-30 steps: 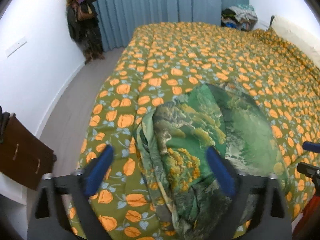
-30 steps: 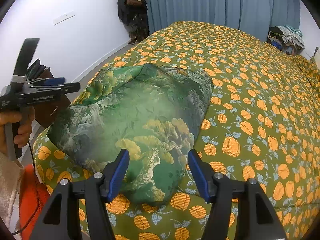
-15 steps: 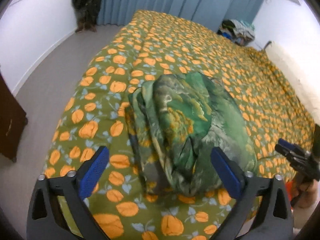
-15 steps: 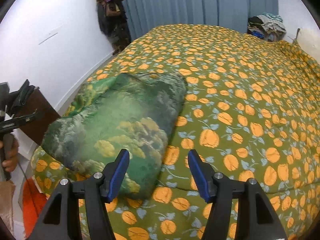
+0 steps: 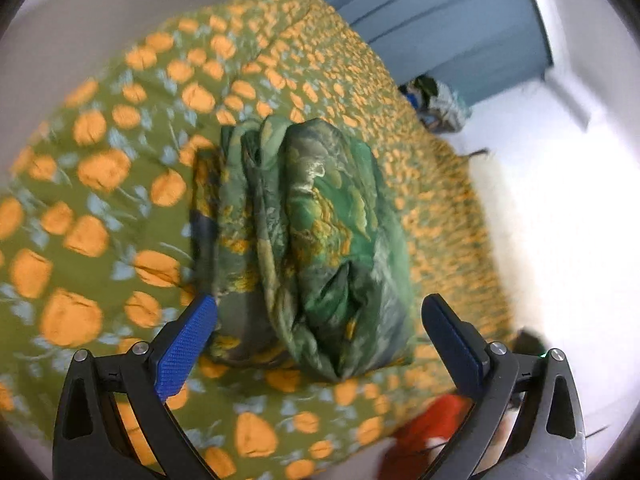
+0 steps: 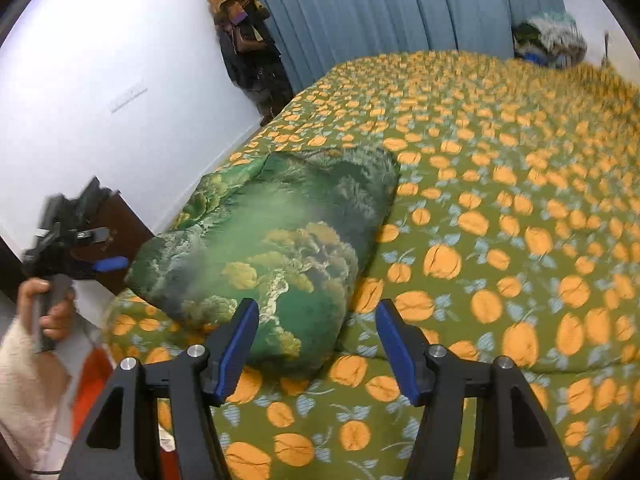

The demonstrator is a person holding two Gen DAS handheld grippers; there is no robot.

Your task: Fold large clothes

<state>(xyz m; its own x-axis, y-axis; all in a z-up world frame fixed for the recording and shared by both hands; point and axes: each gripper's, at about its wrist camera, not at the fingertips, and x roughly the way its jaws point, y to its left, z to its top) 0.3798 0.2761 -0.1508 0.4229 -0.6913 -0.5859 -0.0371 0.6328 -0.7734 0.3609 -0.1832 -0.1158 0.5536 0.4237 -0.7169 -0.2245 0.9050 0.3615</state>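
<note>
A green patterned garment (image 5: 320, 232) lies folded into a thick bundle near the corner of the bed (image 5: 100, 208); it also shows in the right wrist view (image 6: 276, 248). My left gripper (image 5: 320, 324) is open and empty, hovering just short of the bundle's near end. My right gripper (image 6: 316, 328) is open and empty, above the bed beside the bundle's near right corner. The left gripper also shows in the right wrist view (image 6: 72, 248), held in a hand off the bed's left edge.
The bed cover (image 6: 500, 220) is olive with orange fruit print. A pile of clothes (image 6: 548, 40) sits at the far corner. Blue curtains (image 6: 380, 8), hanging coats (image 6: 244, 32), a dark wooden cabinet (image 6: 124, 232) and something red (image 5: 432, 428) on the floor surround the bed.
Both grippers have drawn back from the bundle. The left wrist view has swung right and tilted, with motion blur. The right wrist view has shifted slightly; the bundle has stayed in place.
</note>
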